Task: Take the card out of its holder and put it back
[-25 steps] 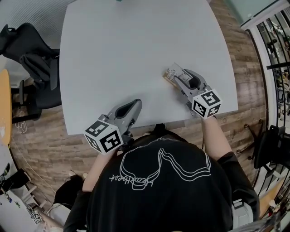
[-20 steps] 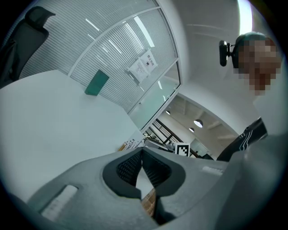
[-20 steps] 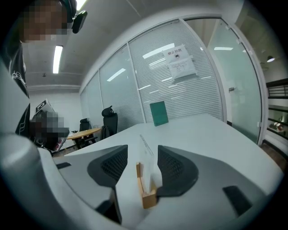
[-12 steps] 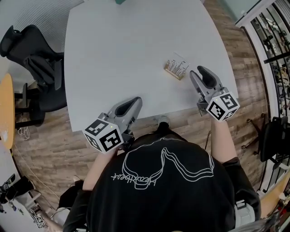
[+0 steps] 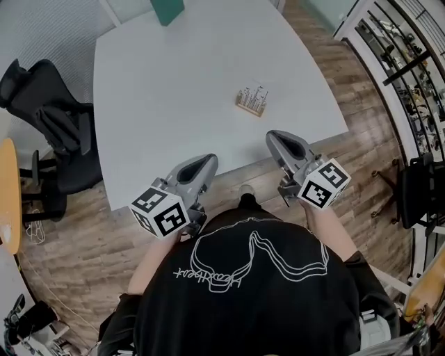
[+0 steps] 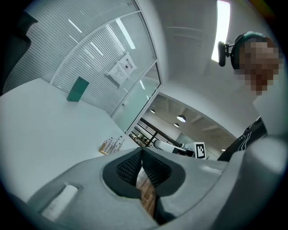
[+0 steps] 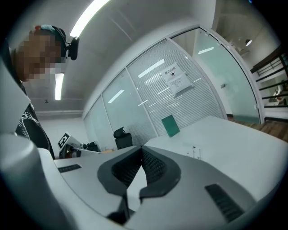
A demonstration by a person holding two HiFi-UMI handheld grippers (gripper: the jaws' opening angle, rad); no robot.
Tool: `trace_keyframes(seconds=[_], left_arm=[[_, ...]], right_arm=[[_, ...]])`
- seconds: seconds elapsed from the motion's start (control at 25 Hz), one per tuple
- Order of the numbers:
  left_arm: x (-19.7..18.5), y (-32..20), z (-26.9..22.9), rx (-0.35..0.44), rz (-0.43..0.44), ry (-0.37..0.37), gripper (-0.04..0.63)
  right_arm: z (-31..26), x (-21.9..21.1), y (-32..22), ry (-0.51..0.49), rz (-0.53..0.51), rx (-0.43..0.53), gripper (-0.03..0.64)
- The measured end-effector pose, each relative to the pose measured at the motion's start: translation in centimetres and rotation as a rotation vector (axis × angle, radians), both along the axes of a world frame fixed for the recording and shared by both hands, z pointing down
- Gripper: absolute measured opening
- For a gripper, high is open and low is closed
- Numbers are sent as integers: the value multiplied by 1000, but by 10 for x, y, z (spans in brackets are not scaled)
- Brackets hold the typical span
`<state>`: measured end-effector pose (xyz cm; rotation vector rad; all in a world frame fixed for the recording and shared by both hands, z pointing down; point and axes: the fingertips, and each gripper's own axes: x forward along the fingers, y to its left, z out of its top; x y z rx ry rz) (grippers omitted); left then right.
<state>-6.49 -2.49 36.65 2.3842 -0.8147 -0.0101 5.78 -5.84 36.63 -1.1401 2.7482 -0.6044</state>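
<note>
Table surface [image 5: 181, 83]: white, rounded corners, bare over most of its area. Black office chair [image 5: 55, 97] stands beside its left edge on the wood-plank floor [image 5: 76, 229]. Left grey gripper [image 5: 208, 160] sits over the near table edge with jaws together and nothing between them. Right grey gripper [image 5: 272, 136] is also at the near edge; its jaws have just closed and are empty. Flat green panel [image 5: 167, 10] stands at the far edge. Small wooden card holder [image 5: 249, 108] rests on the table toward its right side, well ahead of the right gripper and apart from both. White printed card [image 5: 254, 95] stands upright in the holder; its long axis runs along the holder, roughly across the head view and slightly lower at the right.
</note>
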Motion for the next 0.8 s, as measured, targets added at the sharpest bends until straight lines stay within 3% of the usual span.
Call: trace_keyframes(seconds=[0.2, 0.4, 0.8], left_arm=[[4, 20, -7, 30, 37, 29, 14], [4, 35, -16, 64, 54, 53, 14], [4, 56, -19, 83, 70, 66, 14]], right_arm=[[-8, -34, 46, 0, -106, -9, 9], [-12, -47, 77, -19, -142, -12, 9], [-12, -41, 96, 37, -95, -8, 9]])
